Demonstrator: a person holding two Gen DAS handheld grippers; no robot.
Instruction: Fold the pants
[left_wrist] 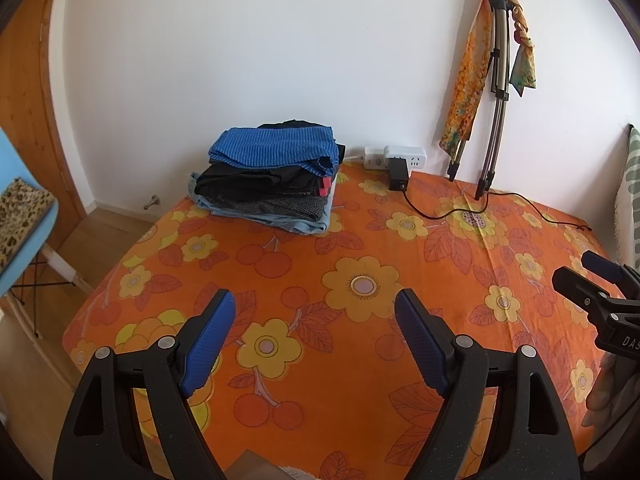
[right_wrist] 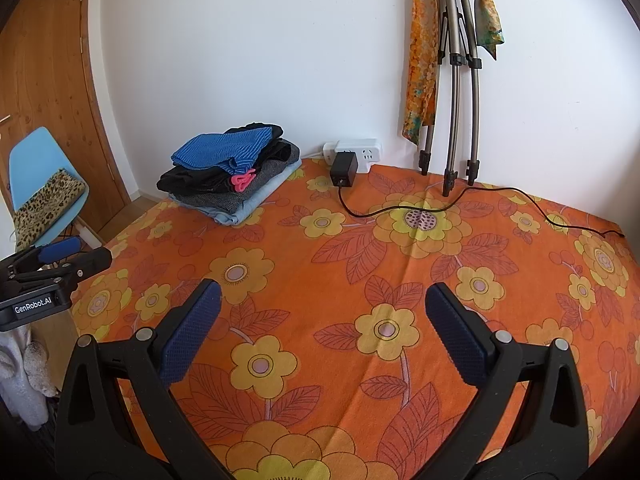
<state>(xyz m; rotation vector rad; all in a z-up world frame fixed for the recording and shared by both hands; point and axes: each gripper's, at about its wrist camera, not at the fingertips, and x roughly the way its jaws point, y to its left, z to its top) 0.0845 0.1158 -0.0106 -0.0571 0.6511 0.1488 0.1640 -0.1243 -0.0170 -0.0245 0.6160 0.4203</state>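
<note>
Both grippers, left (left_wrist: 316, 308) and right (right_wrist: 323, 300), are wide and hold nothing, over bare table (left_wrist: 360, 240). Only pants in view: stack (left_wrist: 268, 176) at far left corner. Likely next: pinch top piece by waistband, not the whole stack.

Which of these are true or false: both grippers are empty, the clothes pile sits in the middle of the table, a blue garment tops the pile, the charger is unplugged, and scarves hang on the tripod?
1. Both the left gripper and right gripper are open and empty. True.
2. The clothes pile sits mid-table. False: it is at the far edge by the wall.
3. A blue garment tops the pile. True.
4. The charger is unplugged. False: it sits in the power strip.
5. Scarves hang on the tripod. True.
</note>
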